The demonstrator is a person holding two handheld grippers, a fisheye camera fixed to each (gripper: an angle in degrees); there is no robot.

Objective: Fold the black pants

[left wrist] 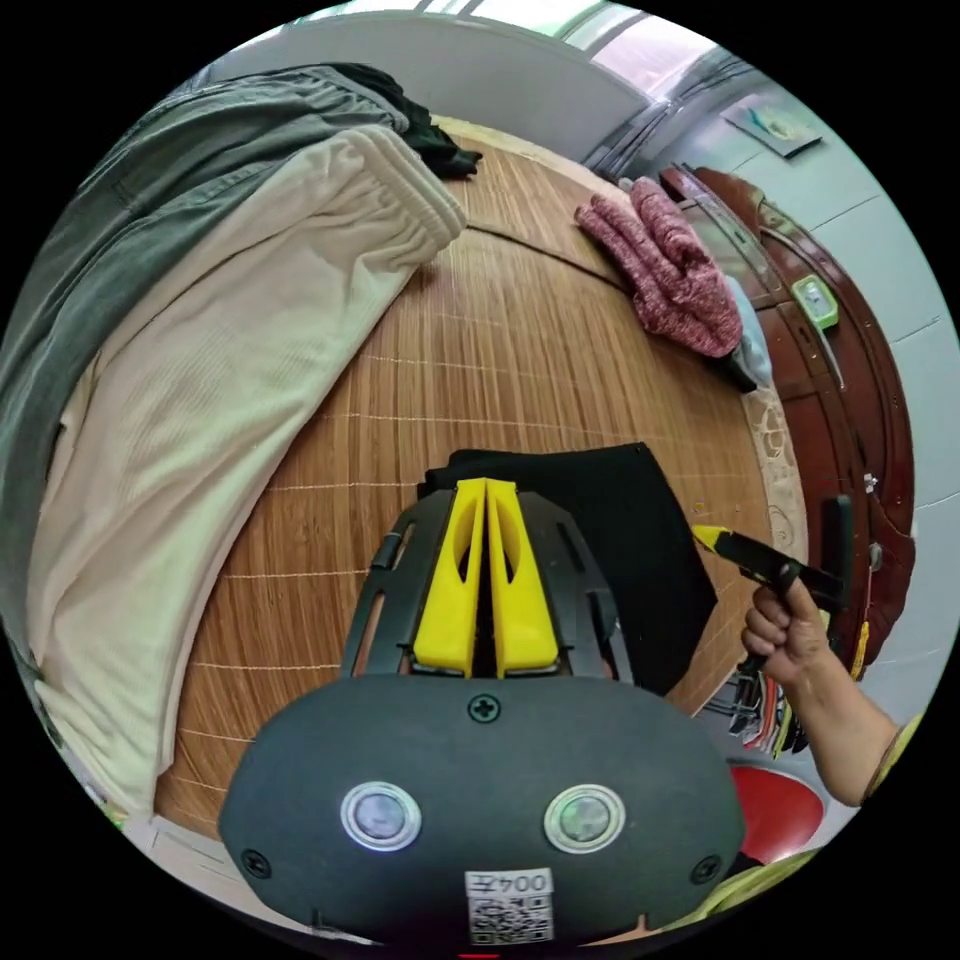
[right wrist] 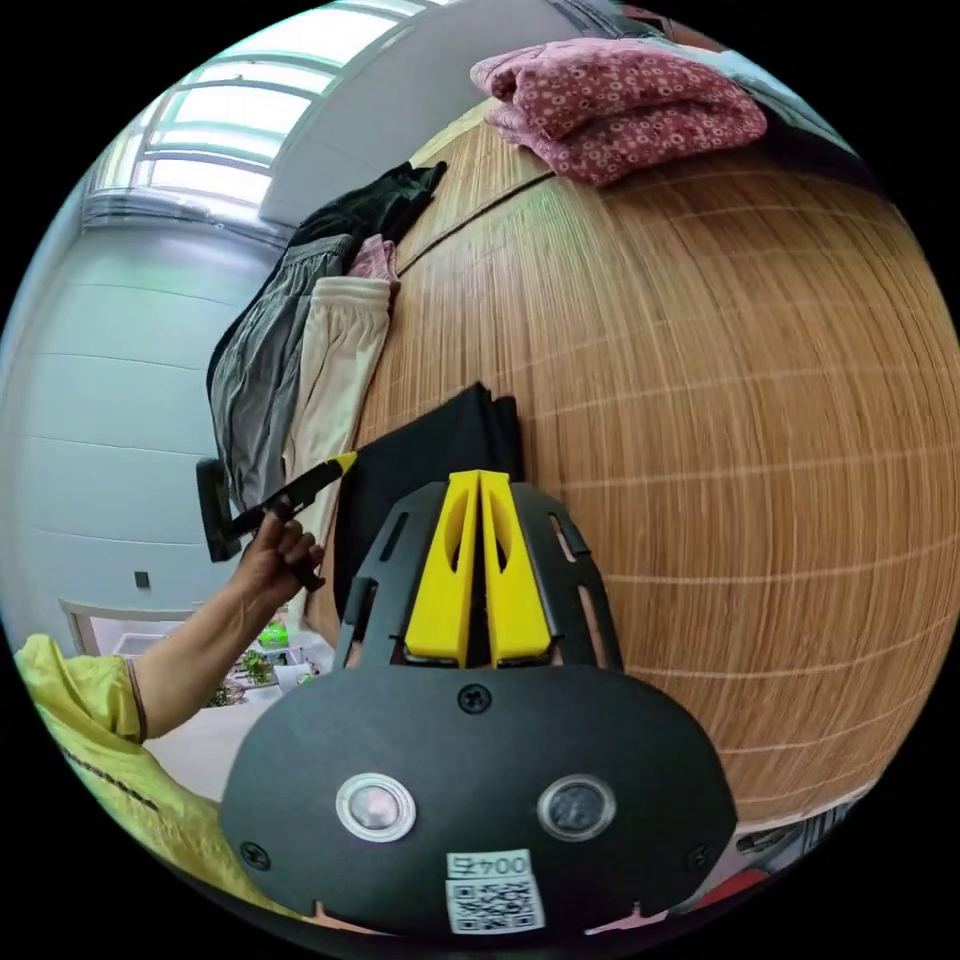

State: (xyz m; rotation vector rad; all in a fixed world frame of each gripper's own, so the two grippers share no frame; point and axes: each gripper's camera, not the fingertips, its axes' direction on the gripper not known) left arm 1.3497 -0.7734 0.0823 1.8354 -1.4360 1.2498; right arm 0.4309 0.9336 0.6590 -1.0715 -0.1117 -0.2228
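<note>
While the folded black pants point(left wrist: 620, 540) lie on the bamboo mat point(left wrist: 520, 350), we keep our left tool point(left wrist: 486, 490) and right tool point(right wrist: 478, 482) closed, gripping nothing.

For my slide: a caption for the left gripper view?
Left hand-held gripper shut at the folded black pants on a bamboo mat.

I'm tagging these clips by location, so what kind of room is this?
Probably a bedroom in a home: the black pants lie on a woven bamboo mat like a bed's, beside a carved wooden headboard, with a folded blanket and more clothes on it.
</note>
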